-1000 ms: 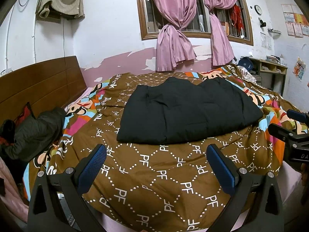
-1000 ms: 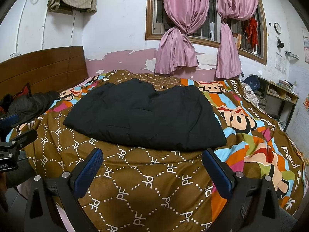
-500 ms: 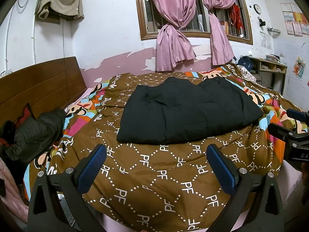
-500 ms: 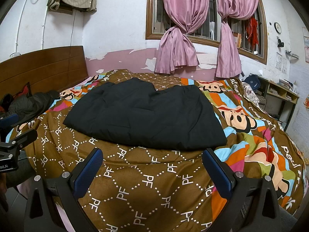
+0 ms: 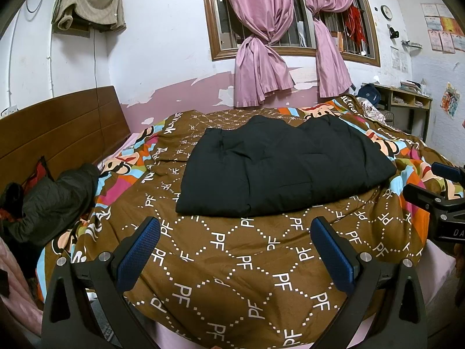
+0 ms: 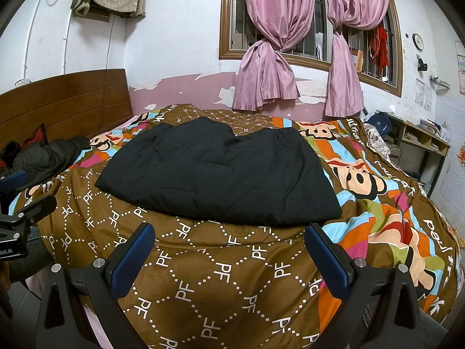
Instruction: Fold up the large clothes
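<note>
Lying folded flat on the patterned bedspread (image 5: 232, 261), the black garment (image 5: 279, 171) sits ahead of both grippers, apart from them. The left gripper (image 5: 235, 245) and right gripper (image 6: 229, 245) hover with jaws spread wide, holding nothing, above the near bed edge.

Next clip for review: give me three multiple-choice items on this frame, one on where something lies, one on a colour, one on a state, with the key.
1. Where does the black garment lie?
A. On the bedspread
B. On the floor
C. Over the headboard

2. What colour are the curtains?
A. Green
B. Pink
C. White

3. How do the left gripper and right gripper stand?
A. Both shut on cloth
B. One holds a sleeve
C. Both open, empty

Key: 1 A, it lies flat on the brown patterned cover; 2 B, pink drapes knotted at the window; 3 C, the blue pads stand wide apart with nothing between.
</note>
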`<state>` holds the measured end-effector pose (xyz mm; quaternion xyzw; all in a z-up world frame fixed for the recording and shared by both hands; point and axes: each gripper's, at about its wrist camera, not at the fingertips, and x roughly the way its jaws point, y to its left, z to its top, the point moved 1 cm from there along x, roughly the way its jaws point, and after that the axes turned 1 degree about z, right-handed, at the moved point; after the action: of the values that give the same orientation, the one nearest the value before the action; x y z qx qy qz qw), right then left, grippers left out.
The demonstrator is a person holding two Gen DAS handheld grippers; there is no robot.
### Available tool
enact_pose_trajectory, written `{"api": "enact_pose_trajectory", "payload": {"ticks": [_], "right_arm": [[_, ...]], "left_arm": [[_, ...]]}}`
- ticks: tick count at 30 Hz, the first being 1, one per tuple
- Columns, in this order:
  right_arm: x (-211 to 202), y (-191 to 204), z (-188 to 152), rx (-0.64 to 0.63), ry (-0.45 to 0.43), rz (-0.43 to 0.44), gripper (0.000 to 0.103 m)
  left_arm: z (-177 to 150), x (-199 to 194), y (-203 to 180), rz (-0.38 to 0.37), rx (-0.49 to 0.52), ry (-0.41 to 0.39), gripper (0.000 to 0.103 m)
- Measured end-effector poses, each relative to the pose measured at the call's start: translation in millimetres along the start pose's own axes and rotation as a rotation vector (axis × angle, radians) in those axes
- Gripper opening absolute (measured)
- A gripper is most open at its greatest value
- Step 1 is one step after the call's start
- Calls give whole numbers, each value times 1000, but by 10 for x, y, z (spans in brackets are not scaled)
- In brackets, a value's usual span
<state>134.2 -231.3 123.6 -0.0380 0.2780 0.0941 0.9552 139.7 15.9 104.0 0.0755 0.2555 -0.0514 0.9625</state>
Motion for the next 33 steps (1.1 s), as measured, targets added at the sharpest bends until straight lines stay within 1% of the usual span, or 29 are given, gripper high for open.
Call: {"api": "enact_pose_trajectory", "payload": {"ticks": [33], "right_arm": [[-6,-1,-7,0,4,5,103]], "left_arm": [[-10,7,-11,1,7,0,101]]}}
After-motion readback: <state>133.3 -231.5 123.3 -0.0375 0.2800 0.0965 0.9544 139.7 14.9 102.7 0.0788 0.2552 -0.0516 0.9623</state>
